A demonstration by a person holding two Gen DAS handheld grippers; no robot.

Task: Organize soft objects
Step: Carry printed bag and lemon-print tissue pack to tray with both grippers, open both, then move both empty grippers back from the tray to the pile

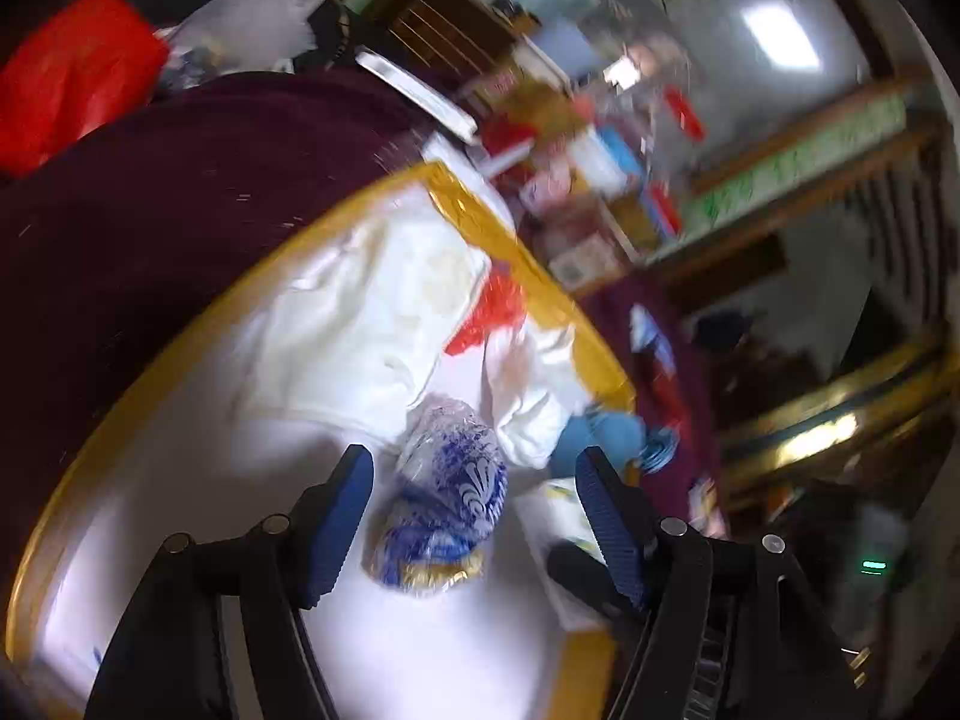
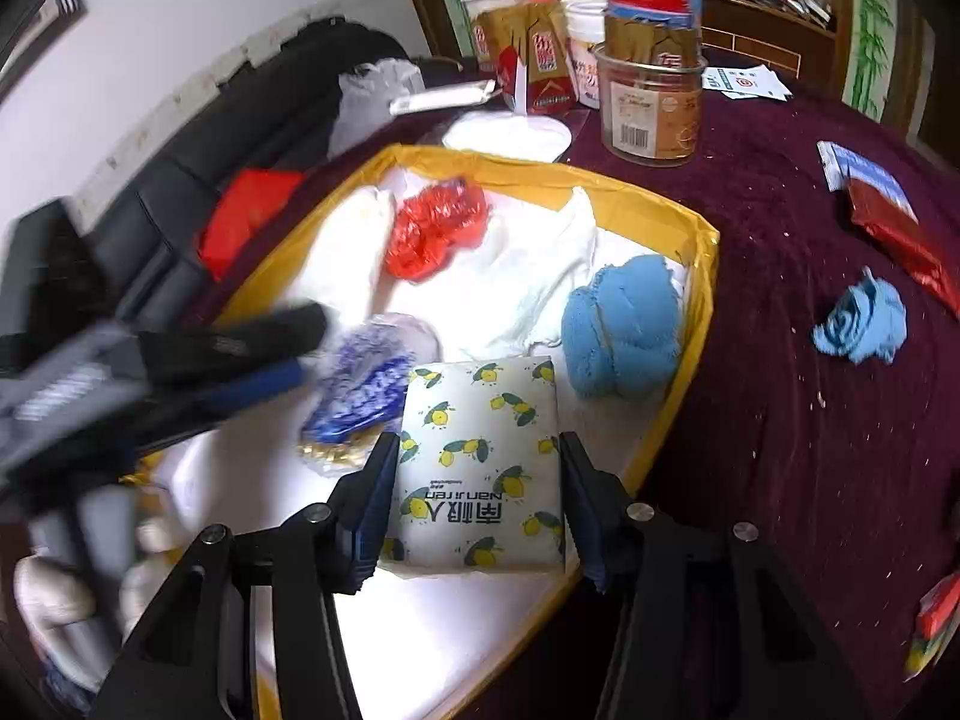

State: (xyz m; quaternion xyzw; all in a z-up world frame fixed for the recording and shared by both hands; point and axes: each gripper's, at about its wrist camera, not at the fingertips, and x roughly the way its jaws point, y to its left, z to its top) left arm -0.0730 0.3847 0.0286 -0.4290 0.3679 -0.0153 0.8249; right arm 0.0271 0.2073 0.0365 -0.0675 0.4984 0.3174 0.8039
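Tongs first: my right tongs point(image 2: 477, 495) are clamped on one flat white tissue pack printed with yellow lemons point(image 2: 480, 468), both blue pads pressed against its long sides, and the pack hangs low over the near end of the one yellow-walled box lined in white point(image 2: 705, 276). My left tongs point(image 1: 474, 519) stand spread with nothing between the pads; one crumpled clear plastic bag with blue print point(image 1: 447, 498) lies on the white lining just beyond them, untouched. From the right wrist camera the left tongs come in blurred from the left edge, above that same bag.

Inside the box I count, besides the bag and the pack, one crumpled red plastic bag point(image 2: 435, 228) towards the far end, one bunched white cloth point(image 2: 552, 264) beside it, and one rolled blue towel point(image 2: 624, 330) against the right wall.

Outside the box, on the counter under its one dark maroon cloth point(image 2: 780, 360), I count one smaller blue cloth point(image 2: 861, 321) well apart to the right, one dark red foil packet point(image 2: 900, 234) beyond it, and two clear plastic jars point(image 2: 651, 90) stacked one on the other near the far corner.
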